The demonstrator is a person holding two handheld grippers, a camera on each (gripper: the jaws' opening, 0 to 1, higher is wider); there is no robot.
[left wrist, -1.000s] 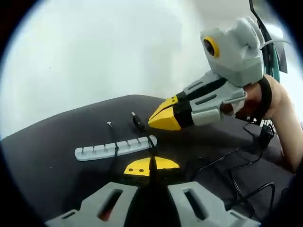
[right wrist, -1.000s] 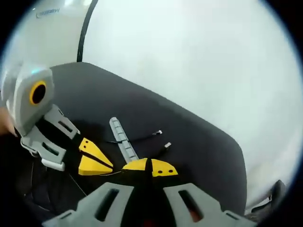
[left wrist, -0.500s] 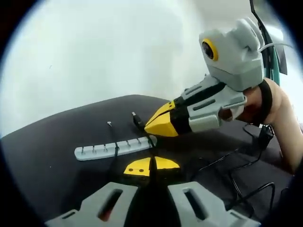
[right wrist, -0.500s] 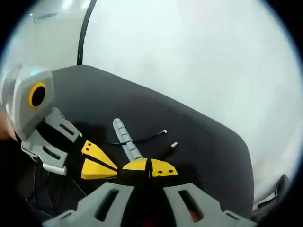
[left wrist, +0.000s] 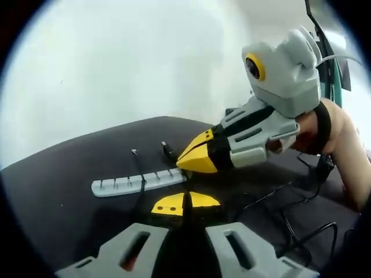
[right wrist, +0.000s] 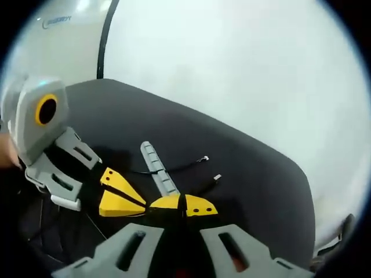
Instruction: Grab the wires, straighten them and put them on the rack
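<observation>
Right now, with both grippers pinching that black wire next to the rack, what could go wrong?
1. Both grippers, left and right, look shut on the thin black wire close together at the end of the grey rack; a hard pull could slip the wire out of the fingers.
2. The rack looks light and loose on the dark table; pressing the wire in might push it.
3. One wire already sits in a slot and could get dragged out.
</observation>
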